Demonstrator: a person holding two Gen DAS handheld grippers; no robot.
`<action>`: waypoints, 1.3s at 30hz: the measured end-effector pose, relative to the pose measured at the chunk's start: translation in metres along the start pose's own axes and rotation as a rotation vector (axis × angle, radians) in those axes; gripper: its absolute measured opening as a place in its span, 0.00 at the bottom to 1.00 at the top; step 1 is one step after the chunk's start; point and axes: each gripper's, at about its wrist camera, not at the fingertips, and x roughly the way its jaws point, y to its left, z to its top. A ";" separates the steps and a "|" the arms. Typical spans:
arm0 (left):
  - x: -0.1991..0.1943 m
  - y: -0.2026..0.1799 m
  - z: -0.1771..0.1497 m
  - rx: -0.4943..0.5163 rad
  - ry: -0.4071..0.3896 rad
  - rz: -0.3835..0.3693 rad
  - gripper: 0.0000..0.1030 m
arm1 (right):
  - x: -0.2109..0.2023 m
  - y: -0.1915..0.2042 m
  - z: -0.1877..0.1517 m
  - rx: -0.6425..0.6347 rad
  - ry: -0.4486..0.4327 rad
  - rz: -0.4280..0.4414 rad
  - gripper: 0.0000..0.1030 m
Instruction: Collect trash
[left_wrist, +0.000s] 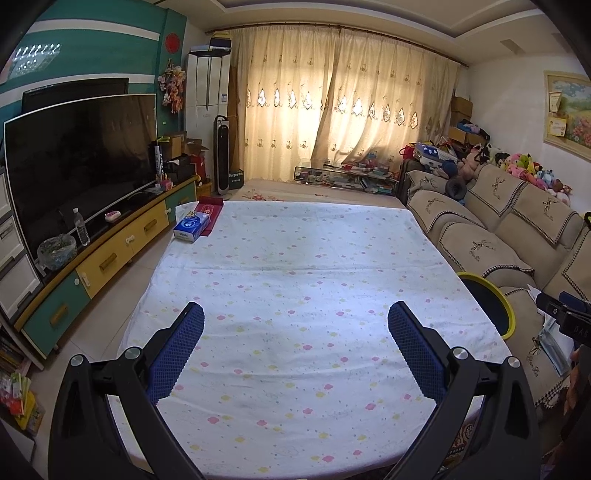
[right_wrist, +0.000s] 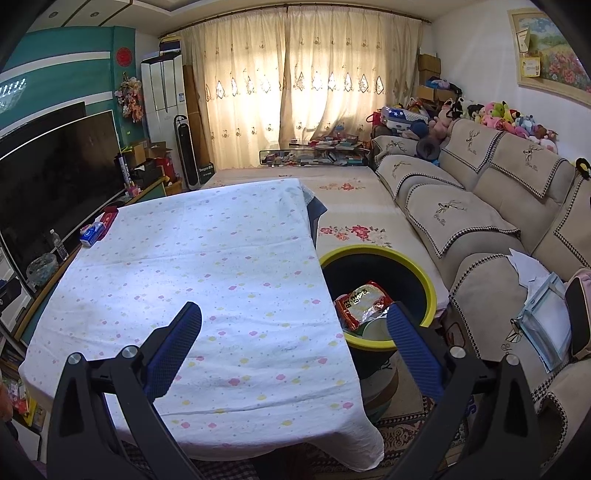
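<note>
Trash, a red wrapper (right_wrist: 360, 301), is seen already inside the yellow-rimmed bin (right_wrist: 428, 284) at lower centre-right; both the left gripper (left_wrist: 295, 328) and right gripper (right_wrist: 293, 326) are held wide open and empty, so collection is judged finished.

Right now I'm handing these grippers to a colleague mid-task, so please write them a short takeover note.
Left gripper: jaws open, empty, above the table.
Right gripper: jaws open, empty, over the table's right edge near the bin.
Bin: yellow-rimmed, between table and sofa; it holds a red snack wrapper and other trash.
Done: the tablecloth shows no loose trash.
Left: only a blue tissue box and a red item sit at the far left corner; probably not trash, so check before binning.
</note>
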 end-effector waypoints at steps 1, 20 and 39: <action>0.000 0.000 0.000 0.000 0.002 0.000 0.95 | 0.000 0.001 -0.001 -0.001 0.001 0.001 0.93; 0.005 0.000 -0.001 -0.006 0.014 -0.022 0.95 | 0.003 0.001 -0.002 0.002 0.008 0.006 0.93; 0.010 0.000 -0.005 -0.010 0.025 -0.038 0.95 | 0.003 0.002 -0.002 0.001 0.016 0.008 0.93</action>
